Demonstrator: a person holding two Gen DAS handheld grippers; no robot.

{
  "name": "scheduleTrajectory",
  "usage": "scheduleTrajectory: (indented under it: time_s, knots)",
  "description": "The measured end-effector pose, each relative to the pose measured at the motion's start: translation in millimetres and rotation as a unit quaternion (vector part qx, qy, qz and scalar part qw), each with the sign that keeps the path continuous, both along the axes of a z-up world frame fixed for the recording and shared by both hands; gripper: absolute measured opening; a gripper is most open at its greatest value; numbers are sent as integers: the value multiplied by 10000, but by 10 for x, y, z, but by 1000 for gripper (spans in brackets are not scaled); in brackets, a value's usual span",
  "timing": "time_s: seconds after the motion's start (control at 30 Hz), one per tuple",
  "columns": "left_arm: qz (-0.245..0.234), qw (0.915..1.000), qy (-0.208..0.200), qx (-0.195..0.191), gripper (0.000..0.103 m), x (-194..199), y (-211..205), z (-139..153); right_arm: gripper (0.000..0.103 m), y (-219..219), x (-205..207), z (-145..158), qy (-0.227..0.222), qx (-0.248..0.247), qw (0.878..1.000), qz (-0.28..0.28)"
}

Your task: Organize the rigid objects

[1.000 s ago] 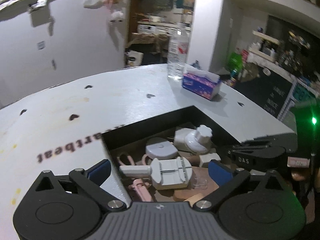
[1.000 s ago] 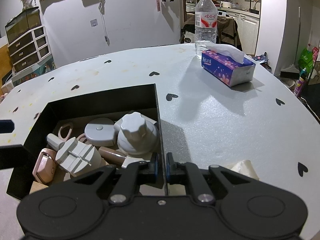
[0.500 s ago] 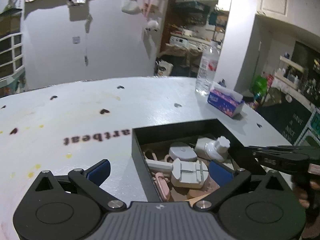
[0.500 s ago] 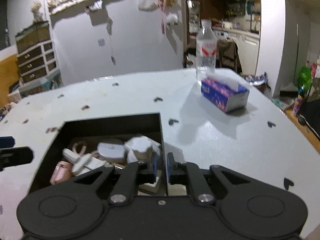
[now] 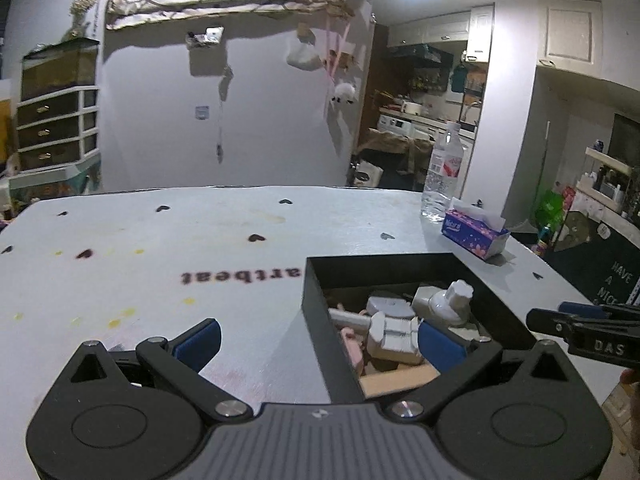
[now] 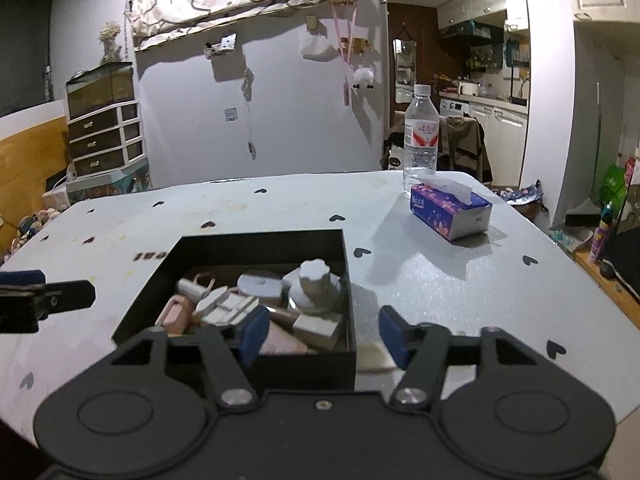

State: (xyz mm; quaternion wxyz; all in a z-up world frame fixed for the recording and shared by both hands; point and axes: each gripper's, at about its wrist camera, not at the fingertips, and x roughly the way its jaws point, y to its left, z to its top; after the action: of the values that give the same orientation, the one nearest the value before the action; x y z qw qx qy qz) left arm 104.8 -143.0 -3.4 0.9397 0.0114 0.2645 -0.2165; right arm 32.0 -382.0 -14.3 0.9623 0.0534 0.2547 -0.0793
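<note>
Black box [image 6: 248, 364] lower centre on tabletop [image 6: 440, 272], packed with white and pink rigid items [image 6: 316, 286] | left gripper [image 5: 318, 338] fingers spread, empty | right gripper [image 6: 324, 334] fingers spread, empty, likely clear of the box for access

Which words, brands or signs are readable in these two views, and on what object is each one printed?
"artbeat", seen upside down: on the table.
"DAS": on the right tool, seen from the left camera.
"HAVE A NIC...", cut off: on the dark board at the right.
"Natural": on the tissue box, small, likely reading.
Water bottle label: red characters, too small to read.
</note>
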Motion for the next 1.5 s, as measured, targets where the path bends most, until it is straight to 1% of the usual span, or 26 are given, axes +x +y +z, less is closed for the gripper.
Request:
scheduleTrajectory:
  time_s: [0.1,0.17,0.2,0.27,0.33,0.37,0.4,0.7,0.87,1.1,1.5]
  knots:
    - [103,9999,-88,41,103,-131,42,-43,76,65,-137,-19,-84,-106,9999,27]
    - [167,9998,-125,39,103,-214,73,-72,81,101,-218,-23,-140,-159,9998,22]
    - [199,9997,-145,39,103,-249,87,-82,86,118,-259,-26,-162,-187,9997,9]
    - [263,9995,-186,47,103,-325,113,-99,91,149,-337,-29,-212,-245,9995,9]
    - [321,9992,-239,72,103,-400,140,-106,95,171,-424,-27,-297,-270,9992,-56]
    - [351,9990,-271,83,103,-434,144,-103,99,182,-461,-22,-341,-278,9990,-103]
    - [374,9988,-305,91,103,-469,153,-102,100,194,-505,-20,-378,-296,9988,-110]
    - [492,9971,-560,146,103,-761,187,-111,101,262,-729,3,-526,-463,9975,-121]
    - [526,9962,-653,217,103,-892,199,-123,101,263,-817,13,-618,-472,9969,-150]
    - [568,9954,-730,235,103,-975,220,-112,101,309,-862,28,-681,-521,9963,-99]
    - [630,9953,-718,179,103,-996,266,-101,101,362,-890,30,-665,-581,9961,-45]
